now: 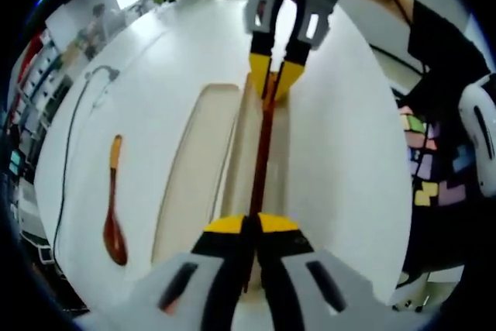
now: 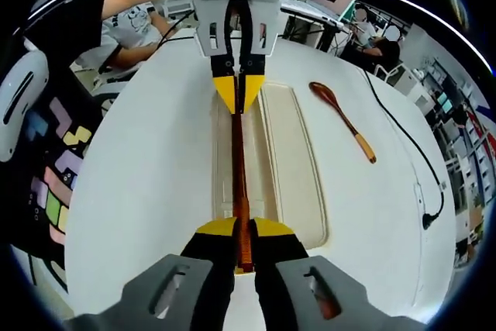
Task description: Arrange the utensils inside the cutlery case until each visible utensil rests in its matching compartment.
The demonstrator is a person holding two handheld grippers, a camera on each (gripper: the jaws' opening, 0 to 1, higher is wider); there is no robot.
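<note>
Dark reddish-brown wooden chopsticks (image 1: 262,153) lie lengthwise over the narrow compartment of the cream-coloured oblong cutlery case (image 1: 198,160), held at both ends. The left gripper (image 1: 249,226), at 6 o'clock in its own view, is closed tight on one end; the right gripper (image 1: 277,75), at 12 o'clock there, pinches the other. A brown wooden spoon (image 1: 114,207) lies on the white round table (image 1: 341,137) outside the case, toward 9 o'clock.
</note>
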